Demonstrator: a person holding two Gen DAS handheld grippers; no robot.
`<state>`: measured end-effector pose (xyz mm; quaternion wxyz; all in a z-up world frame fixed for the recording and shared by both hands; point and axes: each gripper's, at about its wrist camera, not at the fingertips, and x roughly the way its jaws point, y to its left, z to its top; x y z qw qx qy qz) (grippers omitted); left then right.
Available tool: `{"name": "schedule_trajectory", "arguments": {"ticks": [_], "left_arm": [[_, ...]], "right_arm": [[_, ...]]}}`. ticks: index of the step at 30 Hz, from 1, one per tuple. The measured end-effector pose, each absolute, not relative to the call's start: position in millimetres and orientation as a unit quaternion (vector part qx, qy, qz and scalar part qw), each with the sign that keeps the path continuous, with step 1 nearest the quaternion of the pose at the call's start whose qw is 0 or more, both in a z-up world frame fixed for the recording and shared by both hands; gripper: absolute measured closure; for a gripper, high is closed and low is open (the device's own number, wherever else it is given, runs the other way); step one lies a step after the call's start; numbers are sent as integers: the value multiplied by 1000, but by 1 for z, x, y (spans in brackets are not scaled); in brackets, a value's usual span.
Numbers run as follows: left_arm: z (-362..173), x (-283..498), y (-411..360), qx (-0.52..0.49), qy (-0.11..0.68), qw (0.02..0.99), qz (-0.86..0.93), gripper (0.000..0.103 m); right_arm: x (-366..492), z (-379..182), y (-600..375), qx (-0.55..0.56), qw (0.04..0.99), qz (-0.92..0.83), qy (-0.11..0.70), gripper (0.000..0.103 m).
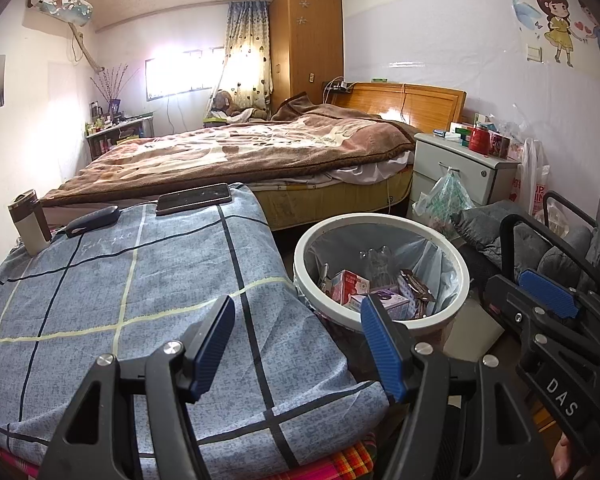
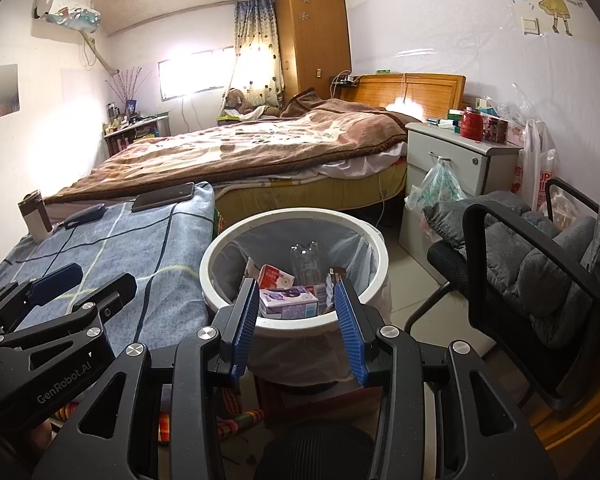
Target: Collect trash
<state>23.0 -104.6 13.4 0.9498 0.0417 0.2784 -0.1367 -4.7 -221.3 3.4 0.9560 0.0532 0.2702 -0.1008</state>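
A round white trash bin [image 2: 294, 322] lined with a pale plastic bag stands on the floor between a cloth-covered table and a padded chair. Inside it lie several pieces of trash: a pink-and-white carton [image 2: 275, 276], a purple-and-white box [image 2: 288, 302], a clear plastic bottle [image 2: 305, 260] upright against the far side, and a dark snack wrapper [image 1: 414, 286] at the right.

The right gripper [image 2: 296, 312] hangs just above the near rim of the bin, its blue-padded jaws spread wide with nothing between them. The left gripper [image 1: 298, 342] is beside it, over the corner of the table and the bin's left edge, also wide open and holding nothing.

The table's blue-grey checked cloth [image 1: 140, 292] carries a phone [image 1: 194, 199] lying flat at the far edge, a dark glasses case [image 1: 92, 220] near it, and a brown-and-white travel mug [image 1: 30, 222] upright at the left corner.

Behind the table and bin is a bed [image 2: 240, 152] with a brown blanket and a wooden headboard. To its right, a white nightstand [image 2: 460, 156] holds a red jar and small boxes, and a plastic bag hangs from its drawer. The grey cushioned chair [image 2: 540, 264] with black arms stands at the right. A tall wooden wardrobe [image 2: 314, 36] rises in the far corner next to a curtained window.
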Motion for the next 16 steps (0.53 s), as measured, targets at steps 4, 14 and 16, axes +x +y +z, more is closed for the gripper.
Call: {"name": "schedule_trajectory", "arguments": {"ticks": [4,14,16], "left_arm": [[13,23,-105,42,279,950,-137,35],[13,23,-104,41,281,949,-138,35],[13,23,-104,41,281,949,-138,35]], "right_arm": [[-4,3,-220,53,956,-101,271,61],[-4,3,-220,53,956,-101,271,61],[-4,3,-221,53,956,-100,271,61]]}}
